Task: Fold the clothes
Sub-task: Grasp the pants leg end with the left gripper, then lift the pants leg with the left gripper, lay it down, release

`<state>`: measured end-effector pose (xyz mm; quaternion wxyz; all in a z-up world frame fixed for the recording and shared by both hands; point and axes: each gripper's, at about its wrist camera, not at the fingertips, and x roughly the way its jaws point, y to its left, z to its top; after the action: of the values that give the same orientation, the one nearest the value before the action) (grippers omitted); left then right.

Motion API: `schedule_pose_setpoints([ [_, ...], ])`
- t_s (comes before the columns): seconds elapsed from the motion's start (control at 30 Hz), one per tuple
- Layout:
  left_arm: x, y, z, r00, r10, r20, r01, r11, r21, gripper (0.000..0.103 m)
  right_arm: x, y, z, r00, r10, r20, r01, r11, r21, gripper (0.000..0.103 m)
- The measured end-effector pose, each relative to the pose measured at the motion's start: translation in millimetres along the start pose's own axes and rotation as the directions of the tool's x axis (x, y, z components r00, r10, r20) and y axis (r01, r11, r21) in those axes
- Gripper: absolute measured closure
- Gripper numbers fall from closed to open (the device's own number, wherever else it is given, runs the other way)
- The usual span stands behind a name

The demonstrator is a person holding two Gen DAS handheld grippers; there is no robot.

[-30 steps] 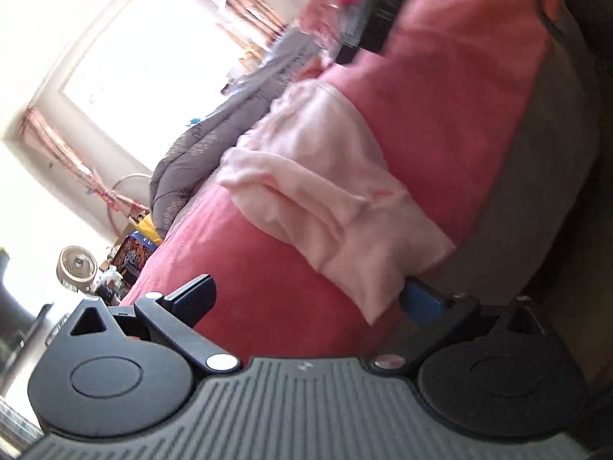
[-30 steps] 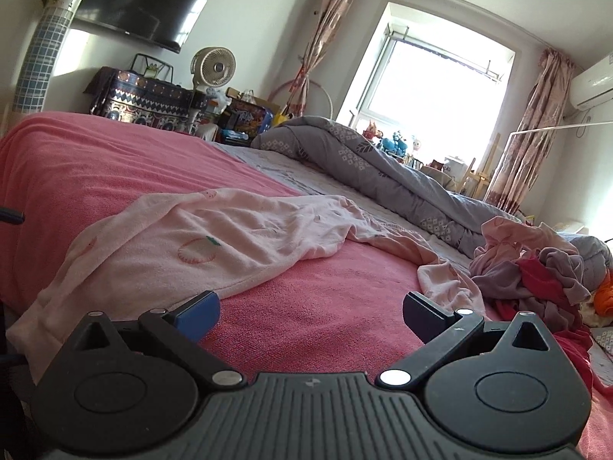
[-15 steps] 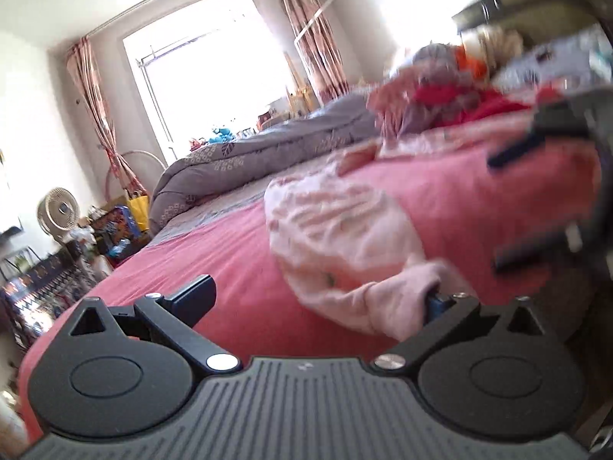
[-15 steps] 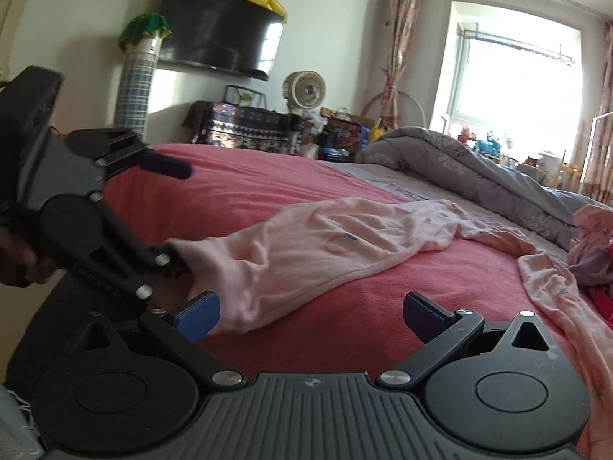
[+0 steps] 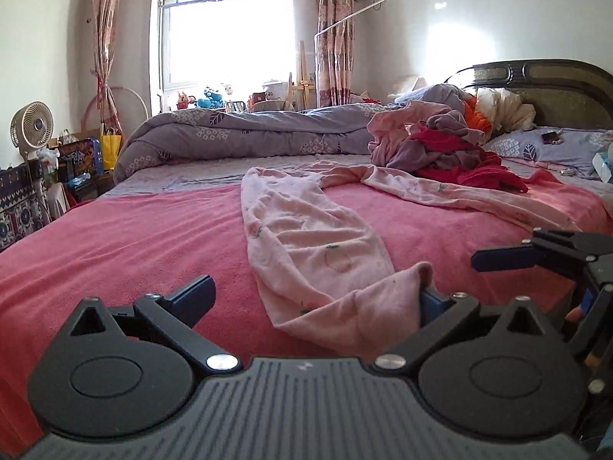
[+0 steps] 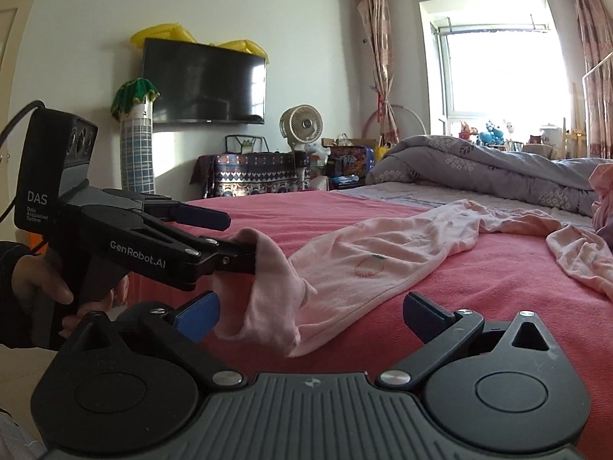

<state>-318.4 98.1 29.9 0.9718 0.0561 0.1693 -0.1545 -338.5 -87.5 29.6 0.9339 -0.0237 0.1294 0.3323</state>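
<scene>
Left wrist view shows pink trousers (image 5: 314,245) lying spread along the red blanket (image 5: 134,237), one leg running toward the camera and the other trailing off toward the clothes pile (image 5: 440,142) by the headboard. Nothing on the bed looks folded, so the task seems barely begun.

The left gripper (image 5: 314,299) has its fingers spread wide; the near cuff is draped over one finger (image 6: 233,258), hooked rather than pinched. The right gripper (image 6: 310,310) is spread wide too, with the cuff hanging just in front of it, close to its left finger (image 6: 197,316), and nothing clamped.

What is left, by the look of it:
- getting a firm hold on the cuff, perhaps with both grippers;
- laying one leg over the other and flattening the wrinkles;
- folding the trousers down their length;
- then working through the pile, which appears untouched.

The grey quilt (image 5: 245,136) takes up the far side of the bed.
</scene>
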Motion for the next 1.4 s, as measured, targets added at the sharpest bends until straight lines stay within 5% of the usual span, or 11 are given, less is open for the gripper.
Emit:
schedule_pose_setpoints([
  [0.1,-1,0,1,1.000,0.010,0.005,-0.010,1.000,0.007,0.000,16,-1,2,0.996,-0.094,0.011,0.094,0.996,-0.005,0.000],
  [0.3,3,2,-6,0.998,0.051,-0.043,-0.049,0.998,0.029,0.000,38,11,-2,0.940,-0.335,0.060,0.340,0.921,-0.192,0.000],
  [0.6,22,-13,-17,0.993,0.024,-0.115,-0.016,0.998,0.066,0.000,35,26,-18,0.911,-0.393,0.126,0.410,0.825,-0.388,0.001],
  [0.73,32,-15,-16,0.983,0.155,-0.100,-0.147,0.986,0.082,0.000,36,24,-21,0.912,-0.397,0.102,0.404,0.828,-0.390,0.000],
  [0.87,31,-25,-19,0.959,0.276,-0.059,-0.266,0.953,0.146,0.000,45,36,-30,0.882,-0.452,0.129,0.452,0.737,-0.502,0.000],
  [1.03,8,-32,20,0.912,0.376,0.162,-0.402,0.899,0.175,0.000,52,58,-5,0.785,-0.461,0.414,0.615,0.497,-0.613,0.000],
  [1.2,-58,-14,100,0.879,0.298,0.373,-0.314,0.949,-0.018,0.000,3,53,100,0.636,-0.396,0.662,0.735,0.571,-0.365,0.000],
  [1.23,-68,-16,101,0.874,0.293,0.388,-0.310,0.951,-0.020,0.000,-9,55,105,0.644,-0.378,0.665,0.714,0.608,-0.346,0.000],
  [1.27,-70,-19,92,0.879,0.307,0.366,-0.324,0.946,-0.014,0.000,-13,57,103,0.691,-0.377,0.617,0.673,0.645,-0.361,0.000],
  [1.37,-60,-24,40,0.914,0.366,0.178,-0.376,0.926,0.028,0.000,-3,58,68,0.886,-0.354,0.300,0.459,0.764,-0.453,0.000],
  [1.4,-57,-22,24,0.925,0.360,0.124,-0.367,0.929,0.038,0.000,2,57,50,0.929,-0.327,0.175,0.371,0.809,-0.455,0.000],
])
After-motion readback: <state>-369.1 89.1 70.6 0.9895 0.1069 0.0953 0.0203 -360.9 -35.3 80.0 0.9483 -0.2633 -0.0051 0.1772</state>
